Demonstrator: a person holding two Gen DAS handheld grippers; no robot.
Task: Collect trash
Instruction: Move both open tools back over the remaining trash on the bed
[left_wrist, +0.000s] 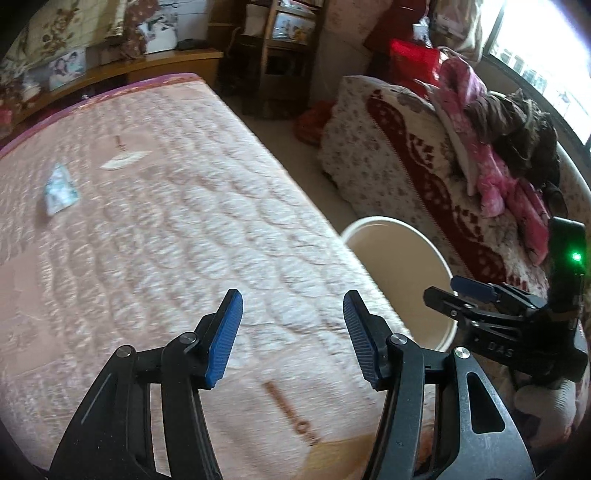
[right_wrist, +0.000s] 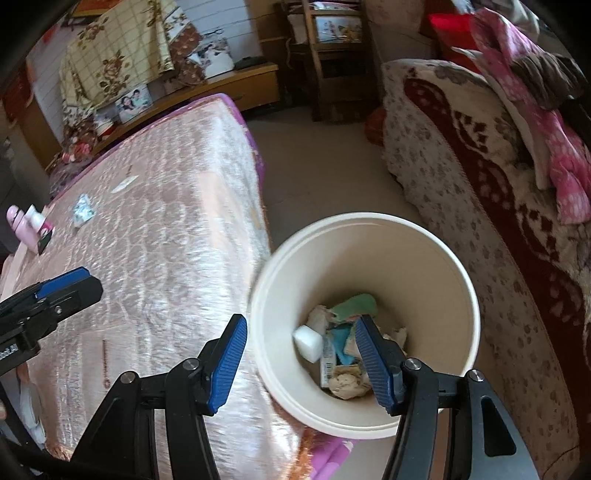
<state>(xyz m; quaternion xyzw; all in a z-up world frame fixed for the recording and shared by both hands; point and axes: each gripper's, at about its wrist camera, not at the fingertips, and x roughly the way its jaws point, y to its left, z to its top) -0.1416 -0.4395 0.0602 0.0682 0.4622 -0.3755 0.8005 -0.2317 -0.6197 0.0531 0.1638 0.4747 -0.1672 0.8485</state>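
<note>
A pink quilted bed (right_wrist: 155, 229) fills the left of the room, a flower-patterned sofa (right_wrist: 480, 206) the right, with bare floor between. A cream bin (right_wrist: 369, 229) stands on the floor against the bed's near corner, holding a white foam block (right_wrist: 308, 341), a green scrap (right_wrist: 354, 306) and crumpled wrappers (right_wrist: 345, 382). The right gripper (right_wrist: 301, 363) hangs above the bin, jaws apart and empty. The left gripper (left_wrist: 293, 338) is over the bed, jaws likewise parted with nothing between them. Far up the bed lie a pale blue wrapper (left_wrist: 59, 190) and a white scrap (left_wrist: 123, 160), well apart from both grippers.
</note>
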